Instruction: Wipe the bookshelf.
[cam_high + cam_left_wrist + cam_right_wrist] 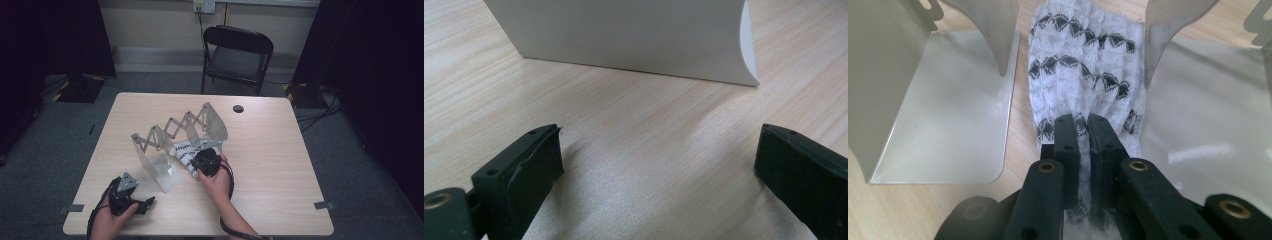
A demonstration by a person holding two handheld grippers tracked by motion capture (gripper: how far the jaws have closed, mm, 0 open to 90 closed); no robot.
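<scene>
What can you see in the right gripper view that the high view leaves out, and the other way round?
Right gripper view alone: the right gripper has its fingers pinched shut on the fabric, whose knit texture and frayed threads show up close.

High view alone: the folding chair, the whole table, the left gripper resting near the table's front edge, and the rack's zigzag lattice.

Both: the white cloth with black pattern lying between the plates of the metal expanding rack.

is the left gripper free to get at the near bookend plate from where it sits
Probably yes. The left gripper rests open on bare table, and nothing lies between its jaws and the near plate of the metal rack. The right gripper is busy pinching the white cloth.
</scene>
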